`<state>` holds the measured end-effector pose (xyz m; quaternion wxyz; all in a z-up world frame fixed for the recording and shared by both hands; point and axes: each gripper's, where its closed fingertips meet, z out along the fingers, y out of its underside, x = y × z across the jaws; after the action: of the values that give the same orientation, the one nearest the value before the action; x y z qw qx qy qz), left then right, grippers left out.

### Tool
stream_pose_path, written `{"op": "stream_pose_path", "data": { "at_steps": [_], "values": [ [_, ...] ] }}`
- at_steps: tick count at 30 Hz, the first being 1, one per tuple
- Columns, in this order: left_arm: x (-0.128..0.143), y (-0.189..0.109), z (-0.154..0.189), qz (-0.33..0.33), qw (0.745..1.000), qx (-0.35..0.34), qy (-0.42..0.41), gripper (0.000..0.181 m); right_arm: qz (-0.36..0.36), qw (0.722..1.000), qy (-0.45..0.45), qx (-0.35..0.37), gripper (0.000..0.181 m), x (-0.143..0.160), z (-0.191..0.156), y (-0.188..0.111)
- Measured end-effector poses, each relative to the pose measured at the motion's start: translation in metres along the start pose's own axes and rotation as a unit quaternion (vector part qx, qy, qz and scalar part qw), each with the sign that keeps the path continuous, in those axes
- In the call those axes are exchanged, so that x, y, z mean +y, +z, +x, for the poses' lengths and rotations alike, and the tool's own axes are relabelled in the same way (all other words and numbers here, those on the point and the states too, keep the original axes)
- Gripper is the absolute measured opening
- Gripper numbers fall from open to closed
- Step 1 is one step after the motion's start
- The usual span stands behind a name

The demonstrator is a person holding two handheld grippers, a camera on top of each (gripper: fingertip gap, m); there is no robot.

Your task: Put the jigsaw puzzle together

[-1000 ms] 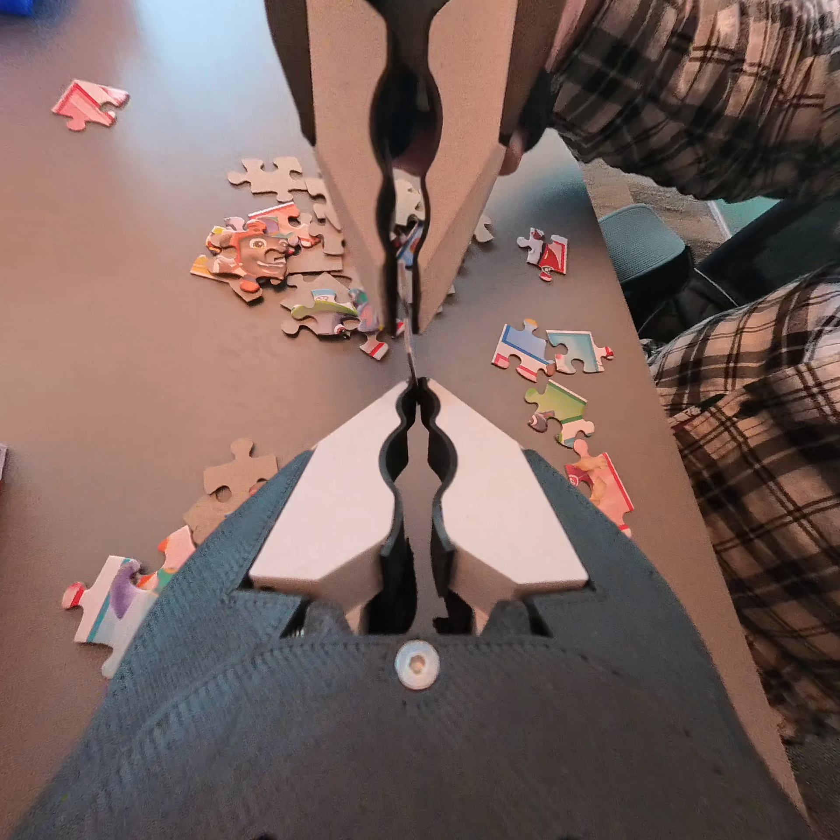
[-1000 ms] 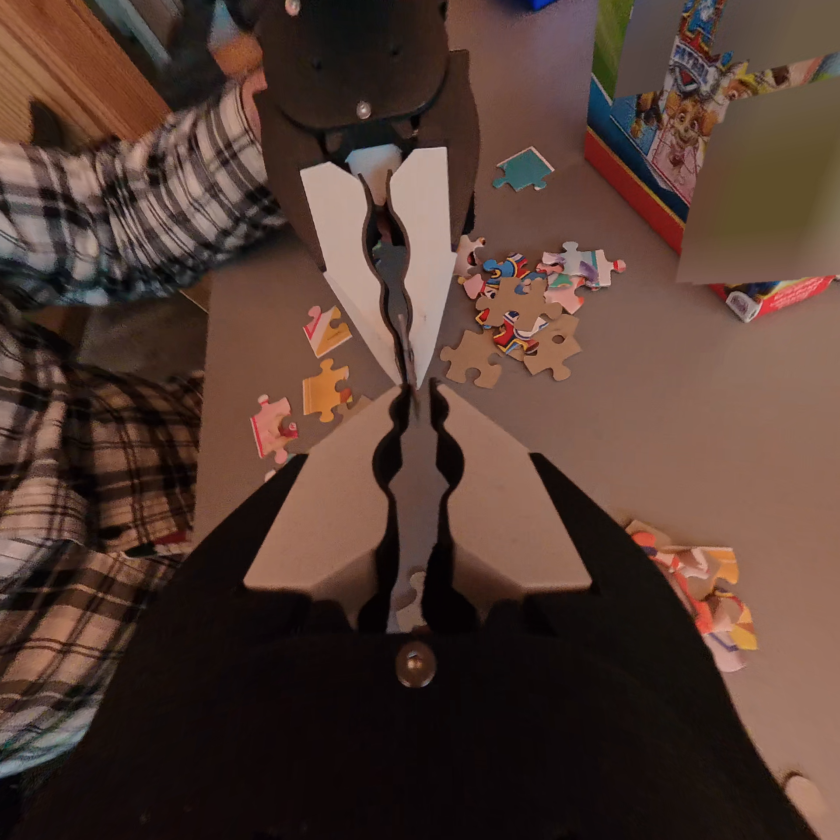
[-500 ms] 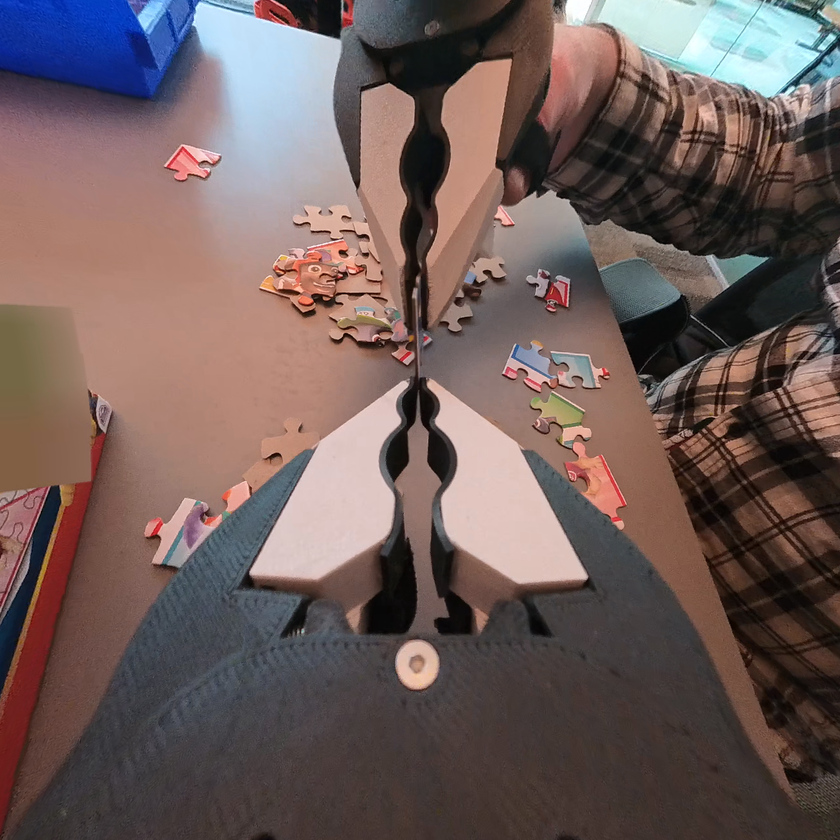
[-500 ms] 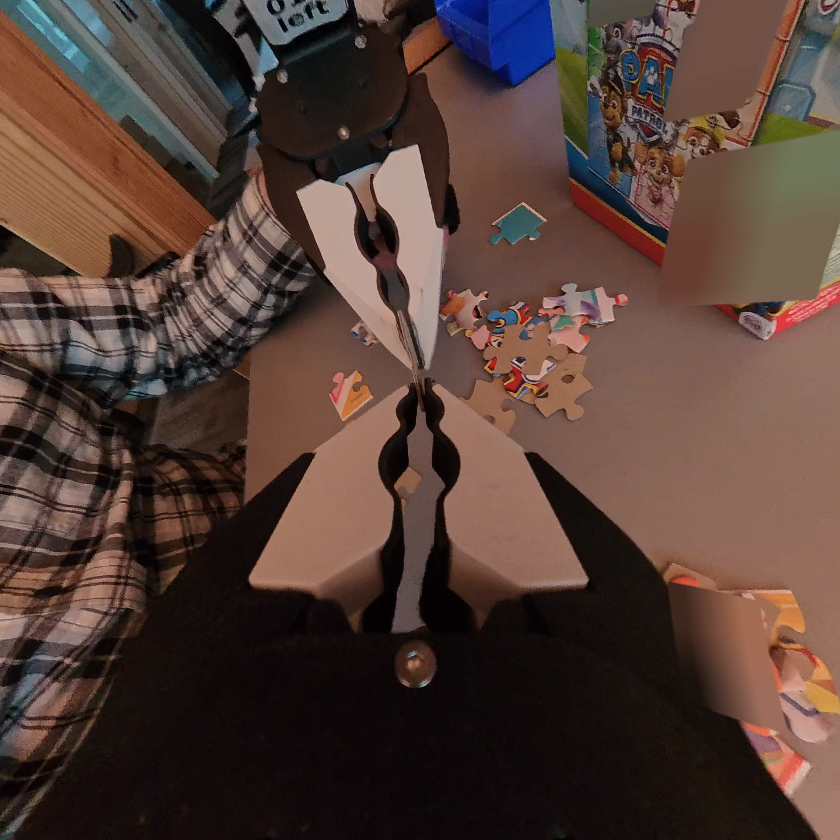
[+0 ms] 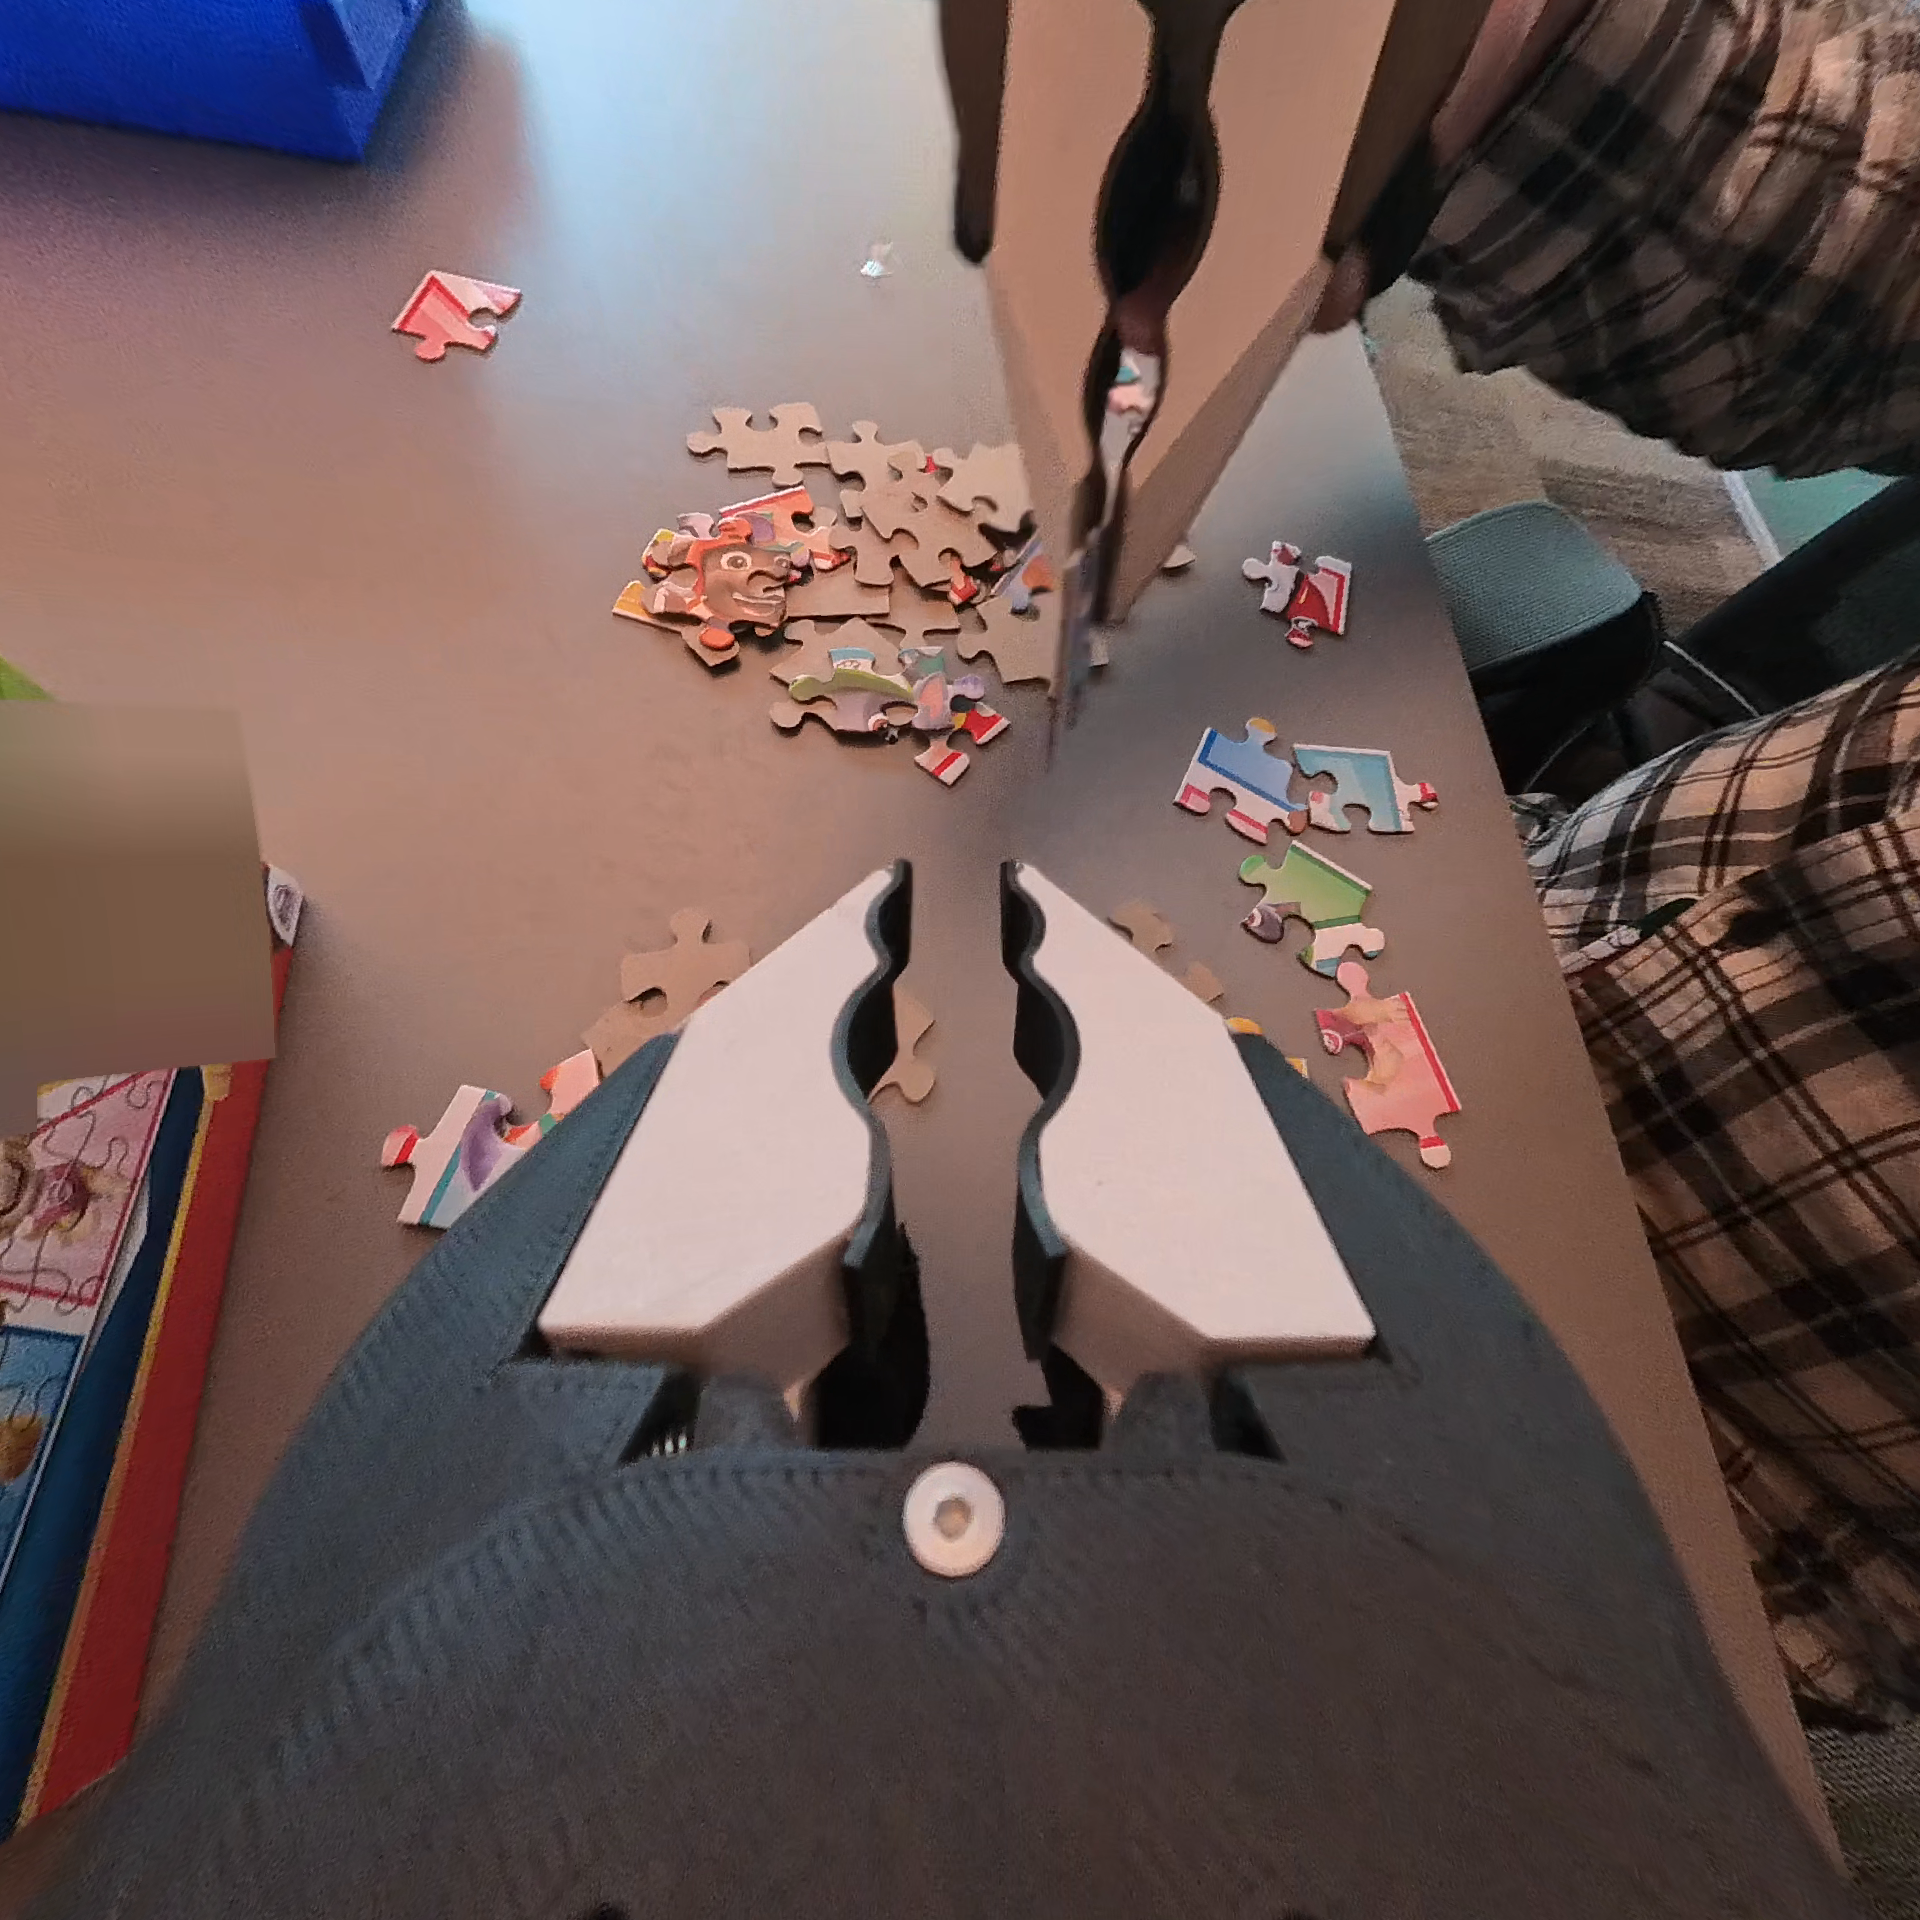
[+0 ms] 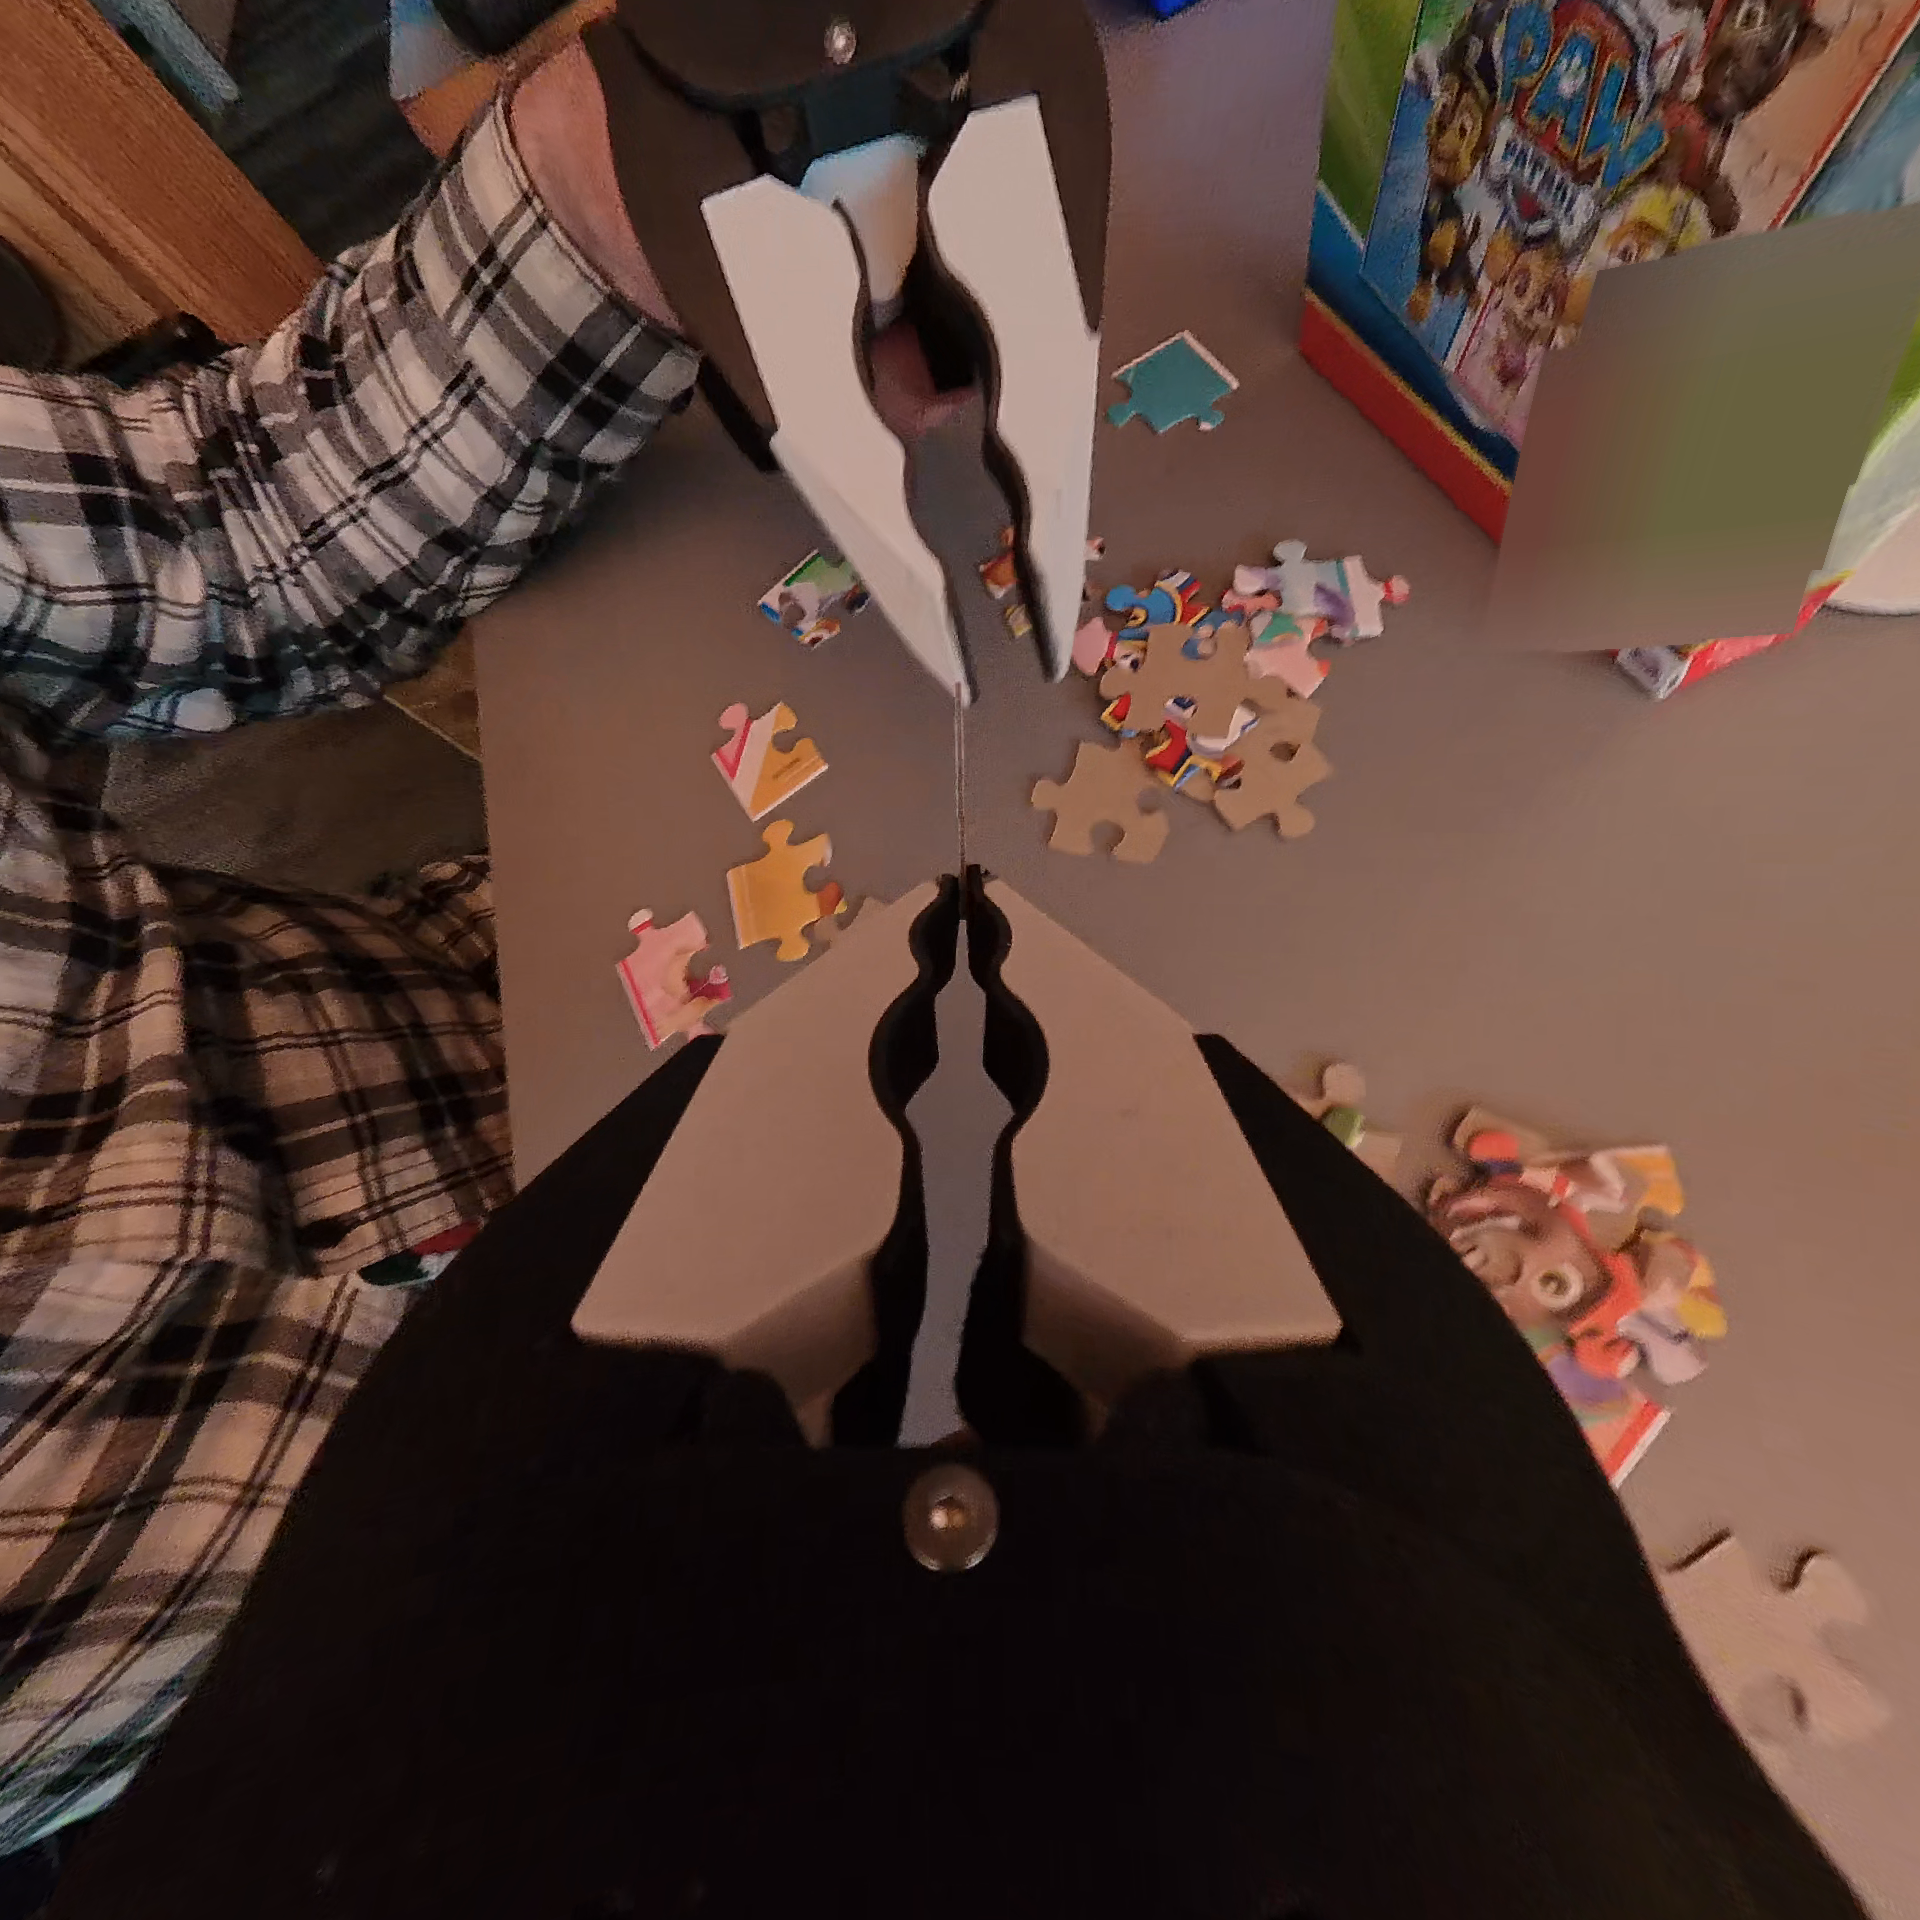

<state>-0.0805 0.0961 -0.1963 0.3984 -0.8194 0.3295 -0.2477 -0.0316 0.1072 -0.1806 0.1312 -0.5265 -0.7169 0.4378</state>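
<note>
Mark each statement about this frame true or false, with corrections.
1. The left gripper is open with nothing between its fingers. True.
2. The right gripper is open and empty. False: it is shut on a puzzle piece, seen edge-on.
3. A blue bin shows at the far left of the left wrist view. True.
4. Every piece in the central pile lies picture side up. False: several show their plain brown backs.
</note>
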Motion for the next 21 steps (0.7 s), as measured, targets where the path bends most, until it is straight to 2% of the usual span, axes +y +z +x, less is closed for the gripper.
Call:
{"op": "stream_pose_path", "data": {
  "at_steps": [4,7,11,13,15,17,21],
  "values": [
    [0.006,-0.001,-0.003,-0.012,1.0,-0.009,-0.002,0.017,-0.02,0.999,0.027,-0.015,0.0,0.029,-0.016,-0.015],
    [0.011,0.001,-0.002,-0.025,1.0,-0.011,0.0,0.017,-0.052,0.996,0.052,-0.045,0.0,0.061,-0.04,-0.024],
    [0.014,0.007,0.001,-0.036,0.999,-0.005,0.001,0.018,-0.099,0.988,0.093,-0.079,0.0,0.108,-0.068,-0.015],
    [0.016,0.011,0.002,-0.043,0.999,-0.002,0.001,0.018,-0.116,0.986,0.106,-0.058,0.003,0.125,-0.066,-0.005],
    [0.018,0.015,0.003,-0.048,0.999,-0.001,0.001,0.019,-0.129,0.986,0.106,-0.017,0.021,0.134,-0.056,0.0],
    [0.02,0.018,0.003,-0.054,0.999,-0.003,0.002,0.019,-0.116,0.988,0.098,-0.001,0.041,0.128,-0.052,-0.004],
    [0.017,0.031,0.004,-0.06,0.998,-0.016,0.019,0.021,-0.108,0.988,0.048,0.099,0.034,0.115,-0.019,-0.028]
  ]
}}
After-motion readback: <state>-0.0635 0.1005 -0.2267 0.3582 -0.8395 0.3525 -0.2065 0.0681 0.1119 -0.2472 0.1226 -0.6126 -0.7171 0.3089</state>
